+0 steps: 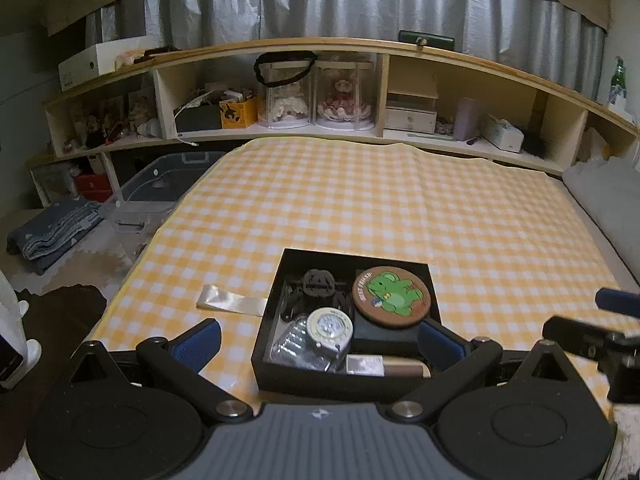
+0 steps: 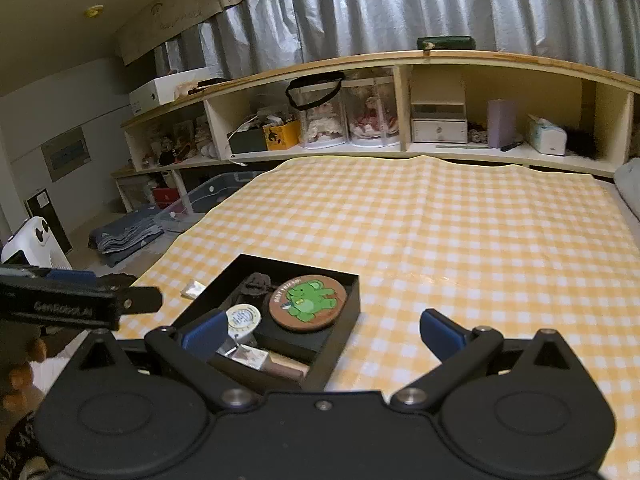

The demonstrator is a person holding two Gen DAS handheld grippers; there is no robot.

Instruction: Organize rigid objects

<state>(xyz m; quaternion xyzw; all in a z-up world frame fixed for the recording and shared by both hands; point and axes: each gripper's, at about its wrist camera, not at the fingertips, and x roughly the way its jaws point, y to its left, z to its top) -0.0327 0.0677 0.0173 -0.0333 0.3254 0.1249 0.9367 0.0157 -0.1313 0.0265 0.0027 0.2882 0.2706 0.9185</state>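
1. Claws: my left gripper (image 1: pixel 320 340) and right gripper (image 2: pixel 324 332) both stand spread apart, holding nothing.
2. Shallow black square box (image 1: pixel 268 308) rests on yellow checked cloth (image 1: pixel 400 200).
3. Round brown coaster with green elephant (image 1: pixel 392 294) lies inside, beside white round tin (image 1: pixel 330 326).

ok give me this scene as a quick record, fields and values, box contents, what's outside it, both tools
surface: yellow checked cloth
container: black box, open top
in box: round elephant coaster, white round tin, black hair clip, small packets
outside box: satin ribbon, to its left
left tool: open, fingers either side of the box
right tool: open, holds nothing
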